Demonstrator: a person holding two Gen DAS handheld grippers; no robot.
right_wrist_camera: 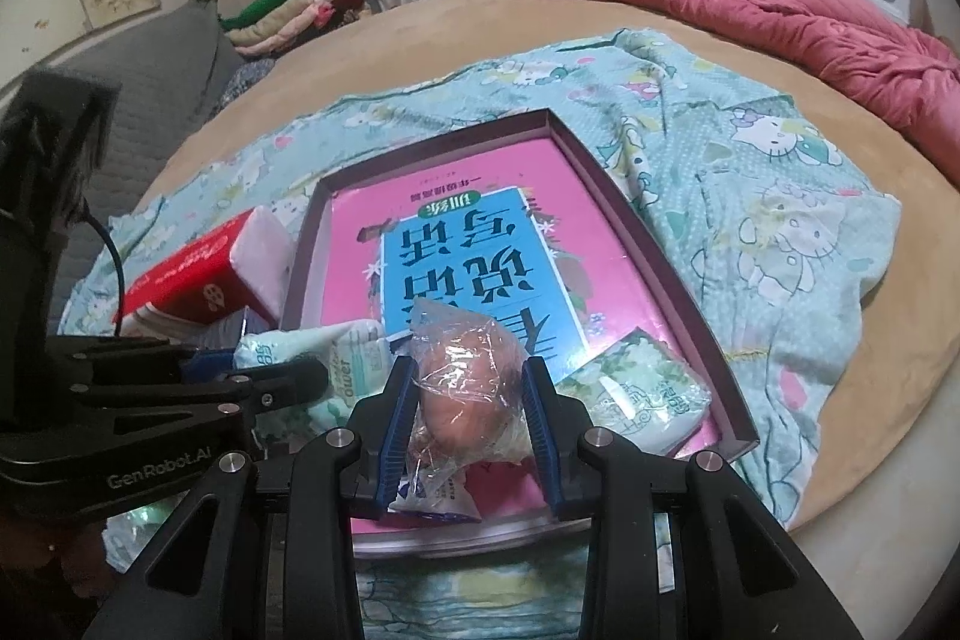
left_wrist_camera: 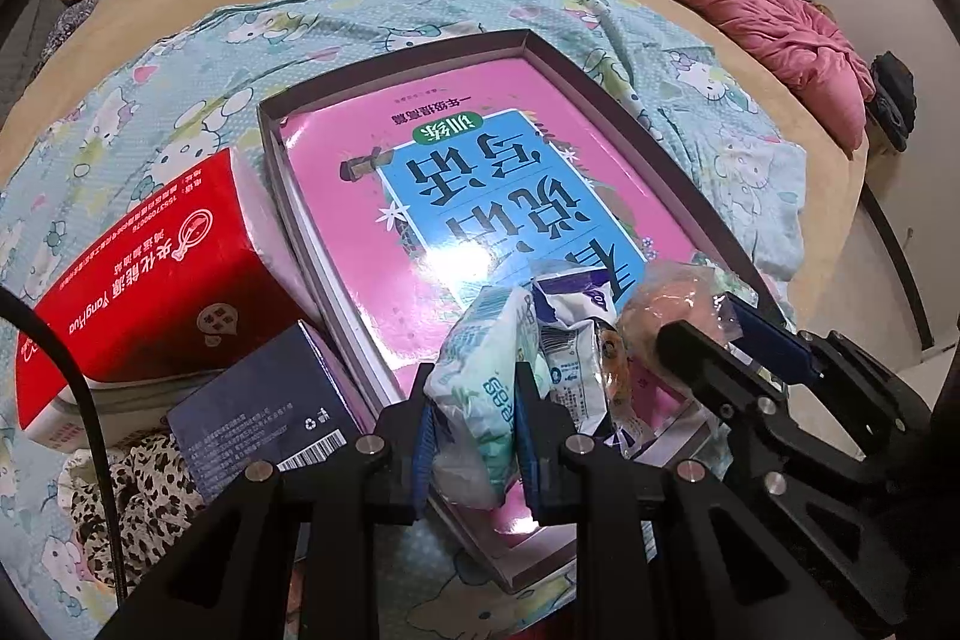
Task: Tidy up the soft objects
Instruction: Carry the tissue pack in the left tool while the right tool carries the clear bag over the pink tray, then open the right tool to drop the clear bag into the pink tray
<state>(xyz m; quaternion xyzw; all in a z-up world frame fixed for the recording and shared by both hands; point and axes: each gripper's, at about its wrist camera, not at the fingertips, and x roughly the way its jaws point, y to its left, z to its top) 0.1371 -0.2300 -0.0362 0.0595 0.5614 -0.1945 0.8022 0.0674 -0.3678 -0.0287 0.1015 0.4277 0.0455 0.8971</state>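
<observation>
A: What carried the largest items in both views?
B: The bed [right_wrist_camera: 870, 232] bore a pink quilt [right_wrist_camera: 780, 4] at its far side and a cartoon-print sheet [right_wrist_camera: 780, 196] nearer the cameras. On the sheet lay a shallow box [right_wrist_camera: 678, 280], with a pink-and-blue book [right_wrist_camera: 468, 250] flat inside it.

A: And beside the box?
B: A red tissue pack [left_wrist_camera: 150, 280] and a dark carton [left_wrist_camera: 264, 424] sat just left of it.

A: How did each hand-held gripper stand?
B: The left hand-held gripper [left_wrist_camera: 474, 418] pinched a pale green tissue packet [left_wrist_camera: 480, 370] over the box's near end. The right hand-held gripper [right_wrist_camera: 468, 418] pinched a clear-wrapped bun [right_wrist_camera: 468, 382], also over the near end, just beside the left one.

A: The smallest items?
B: A second green packet [right_wrist_camera: 648, 400] rested in the box's near right corner; a blue-and-white wrapper [left_wrist_camera: 570, 340] lay between the two held objects.
</observation>
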